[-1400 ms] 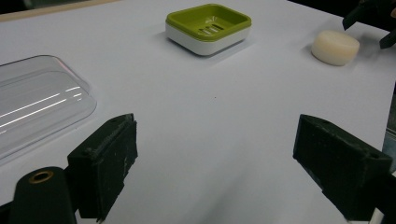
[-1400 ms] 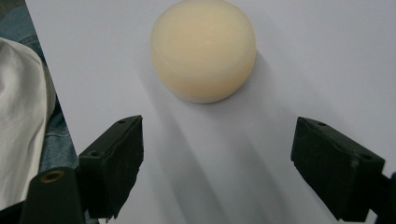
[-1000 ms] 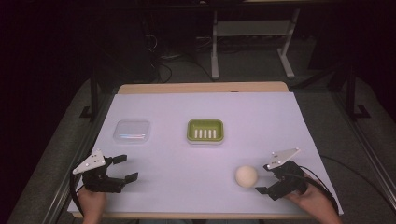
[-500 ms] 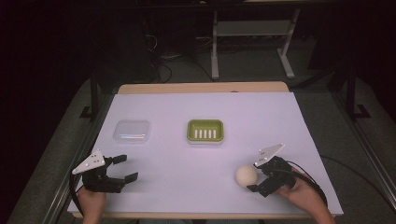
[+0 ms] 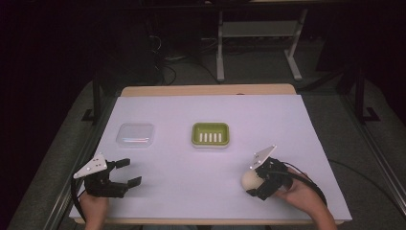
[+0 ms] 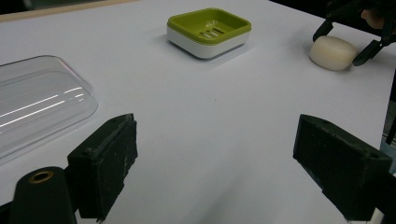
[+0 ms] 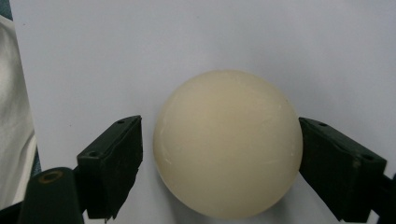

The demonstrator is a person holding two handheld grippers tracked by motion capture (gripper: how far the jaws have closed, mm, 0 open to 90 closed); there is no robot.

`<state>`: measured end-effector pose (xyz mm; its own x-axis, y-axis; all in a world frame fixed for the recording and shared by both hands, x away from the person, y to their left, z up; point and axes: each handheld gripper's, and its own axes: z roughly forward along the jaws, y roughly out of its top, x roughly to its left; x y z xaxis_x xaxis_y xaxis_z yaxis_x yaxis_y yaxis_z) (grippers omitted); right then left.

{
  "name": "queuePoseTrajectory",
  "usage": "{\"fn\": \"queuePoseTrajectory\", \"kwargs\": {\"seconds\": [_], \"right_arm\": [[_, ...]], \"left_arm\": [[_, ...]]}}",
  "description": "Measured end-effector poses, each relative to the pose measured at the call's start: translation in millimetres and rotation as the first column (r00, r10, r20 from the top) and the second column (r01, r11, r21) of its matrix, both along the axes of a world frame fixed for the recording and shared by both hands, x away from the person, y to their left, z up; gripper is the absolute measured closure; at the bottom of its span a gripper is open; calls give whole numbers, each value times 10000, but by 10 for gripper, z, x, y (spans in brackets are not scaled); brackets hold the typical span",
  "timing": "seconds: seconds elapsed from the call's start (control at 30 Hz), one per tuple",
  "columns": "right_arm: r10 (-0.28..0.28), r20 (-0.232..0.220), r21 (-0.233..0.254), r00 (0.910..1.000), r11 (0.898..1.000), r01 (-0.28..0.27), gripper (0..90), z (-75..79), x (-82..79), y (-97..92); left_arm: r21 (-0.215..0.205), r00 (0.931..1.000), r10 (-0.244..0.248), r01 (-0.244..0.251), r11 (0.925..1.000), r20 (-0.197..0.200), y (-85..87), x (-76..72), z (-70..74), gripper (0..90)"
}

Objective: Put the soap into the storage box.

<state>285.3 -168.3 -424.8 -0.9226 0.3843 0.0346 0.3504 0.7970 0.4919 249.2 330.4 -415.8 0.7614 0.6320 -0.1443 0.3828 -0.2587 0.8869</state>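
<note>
My right tongs (image 7: 219,168) were spread around the soap bar (image 7: 227,168), one jaw on each side. In the right gripper view there was a thin gap on the left side; the right jaw looked at or nearly at contact. Not clamped yet, so I'd call them open, straddling the bar. The soap sat flat on the bench (image 5: 287,124) at its near right, just beside my right hand (image 5: 299,191).

My left tongs (image 5: 125,172) were spread wide, holding nothing, parked over the near left of the bench. From the left gripper view, the soap bar (image 6: 332,52) showed far off with the other tongs around it.

Further out: green soap dish (image 5: 210,134) mid-bench, empty, slotted insert visible. Clear lid (image 5: 136,134) lay to its left, apart from it, flat on the bench.

Progress, my read: approach done, grasp about to happen. Nothing lifted, nothing placed. Left to do: close on the soap, carry it to the dish, set it in. The lid probably goes on after, likely a job for the left tongs.
</note>
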Motion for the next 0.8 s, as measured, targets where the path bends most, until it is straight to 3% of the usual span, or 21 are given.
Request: {"fn": "queuePoseTrajectory", "kwargs": {"seconds": [0.8], "right_arm": [[188,161,-412,9997,9990,-181,226,-8,36,76]], "left_arm": [[-107,10000,16,-17,9999,-20,15,2,-1,131]]}}
